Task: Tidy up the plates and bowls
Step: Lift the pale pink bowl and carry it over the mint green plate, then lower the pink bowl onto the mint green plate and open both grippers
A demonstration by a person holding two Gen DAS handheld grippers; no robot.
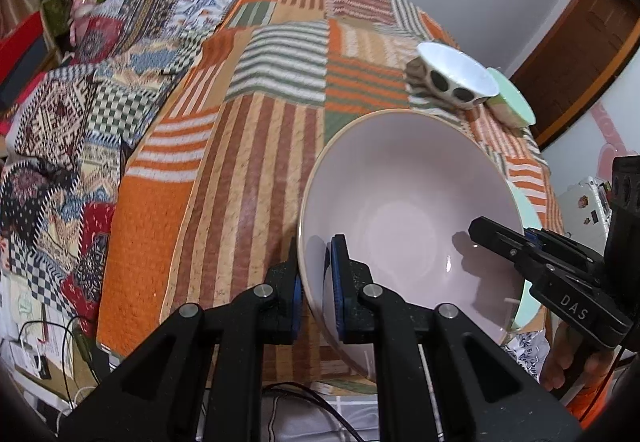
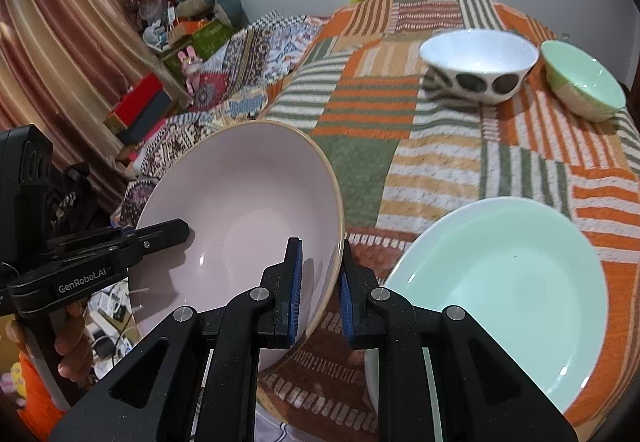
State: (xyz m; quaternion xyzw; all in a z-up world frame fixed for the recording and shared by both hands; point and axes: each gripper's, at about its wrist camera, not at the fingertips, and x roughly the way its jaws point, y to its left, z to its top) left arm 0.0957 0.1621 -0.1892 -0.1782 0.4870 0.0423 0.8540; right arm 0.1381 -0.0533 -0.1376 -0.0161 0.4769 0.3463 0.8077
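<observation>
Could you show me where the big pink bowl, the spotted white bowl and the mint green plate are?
pink bowl [image 2: 256,209]: right wrist view, inner wall.
spotted white bowl [image 2: 478,51]: right wrist view, white inside.
mint green plate [image 2: 504,282]: right wrist view, flat centre.

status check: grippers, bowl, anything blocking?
Left gripper and right gripper both clamped on pink bowl rim, bowl tilted. Mint plate alongside on table. Nothing blocking.

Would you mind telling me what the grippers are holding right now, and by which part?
Both hold the pink bowl by its rim: left gripper and right gripper on opposite sides.
</observation>
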